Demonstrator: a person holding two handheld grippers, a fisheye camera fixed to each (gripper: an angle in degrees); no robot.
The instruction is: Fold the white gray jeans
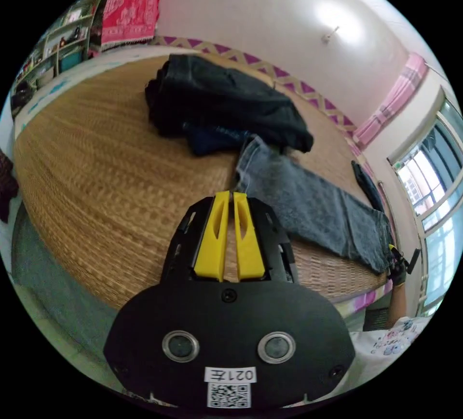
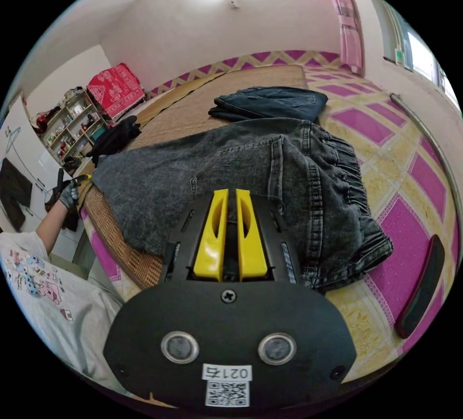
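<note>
Grey jeans laid flat on a woven-mat bed, both tongs pressed together and empty.

The washed grey jeans [image 1: 313, 202] lie lengthwise on the ribbed straw mat [image 1: 111, 158], folded leg over leg, the elastic gathered waistband [image 2: 359, 197] on the pink-and-yellow patterned sheet [image 2: 415, 168]. The left tongs [image 1: 230, 195] hover above the mat near the hem, yellow jaws nearly touching; the right tongs [image 2: 231, 192] hang over the denim hip, likewise together. A rumpled black garment pile [image 1: 226, 101] sits past the hem.
</note>
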